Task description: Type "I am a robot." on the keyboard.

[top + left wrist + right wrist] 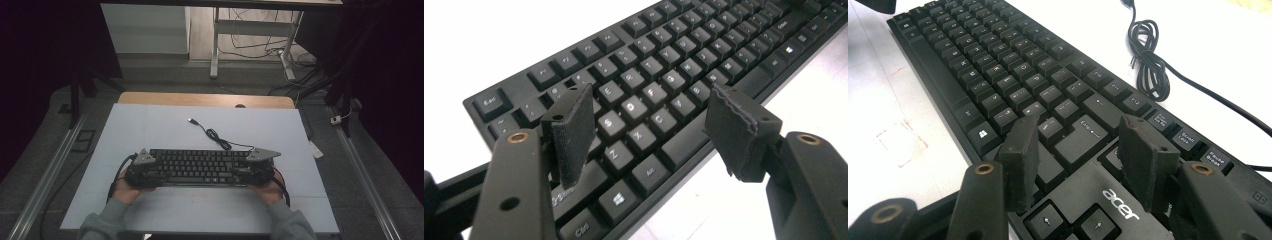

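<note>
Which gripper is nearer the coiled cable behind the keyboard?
Right. The right gripper sits at the keyboard's right end, just below the coiled cable; the left gripper is at the far end.

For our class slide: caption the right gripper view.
Open right gripper above the black keyboard's arrow-key end.

Dim room around my lit table (150, 125); from my gripper views its white surface blows out, far keyboard (664, 75) keys soften

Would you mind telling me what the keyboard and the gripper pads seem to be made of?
Keyboard: likely matte black plastic, with moulded keycaps and printed white legends. Left gripper pads: probably dark foam or rubber, with rough, frayed edges. Cable: glossy black sheathing.
</note>
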A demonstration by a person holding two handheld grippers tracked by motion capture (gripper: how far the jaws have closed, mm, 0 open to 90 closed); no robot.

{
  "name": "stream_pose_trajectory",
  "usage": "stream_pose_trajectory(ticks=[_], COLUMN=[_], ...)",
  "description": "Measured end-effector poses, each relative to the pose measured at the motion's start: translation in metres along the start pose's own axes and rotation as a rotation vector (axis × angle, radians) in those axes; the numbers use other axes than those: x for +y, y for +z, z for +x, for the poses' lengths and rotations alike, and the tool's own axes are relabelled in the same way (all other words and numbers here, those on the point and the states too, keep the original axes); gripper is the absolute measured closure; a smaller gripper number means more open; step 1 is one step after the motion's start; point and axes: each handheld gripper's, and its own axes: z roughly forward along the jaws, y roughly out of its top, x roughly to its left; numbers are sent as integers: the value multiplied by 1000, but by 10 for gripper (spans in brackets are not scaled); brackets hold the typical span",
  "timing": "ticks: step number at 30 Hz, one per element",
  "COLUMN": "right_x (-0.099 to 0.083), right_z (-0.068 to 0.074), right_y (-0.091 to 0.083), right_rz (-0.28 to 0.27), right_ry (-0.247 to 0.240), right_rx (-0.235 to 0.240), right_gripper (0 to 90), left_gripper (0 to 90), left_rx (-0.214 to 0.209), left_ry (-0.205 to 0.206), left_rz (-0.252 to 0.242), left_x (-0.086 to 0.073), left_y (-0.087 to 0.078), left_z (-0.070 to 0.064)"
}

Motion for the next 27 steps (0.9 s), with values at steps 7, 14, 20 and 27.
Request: stream_pose_trajectory(ticks=[7, 14, 20, 27], right_x=[1, 7, 12, 19], right_z=[1, 5, 11, 18], right_y=[1, 0, 4, 13], right_rz=[-2, -17, -9, 13], right_ry=[-2, -17, -23, -34], right_rx=[2, 20, 73, 118], right_gripper=[512, 570, 708, 887], left_gripper=[356, 351, 348, 344], left_rx=[0, 3, 0, 1], left_ry=[3, 1, 3, 3], left_rz=[-3, -2, 5, 11], left_x=[0, 1, 1, 1], left_y=[0, 0, 2, 3], left_z=[1, 1, 1, 0])
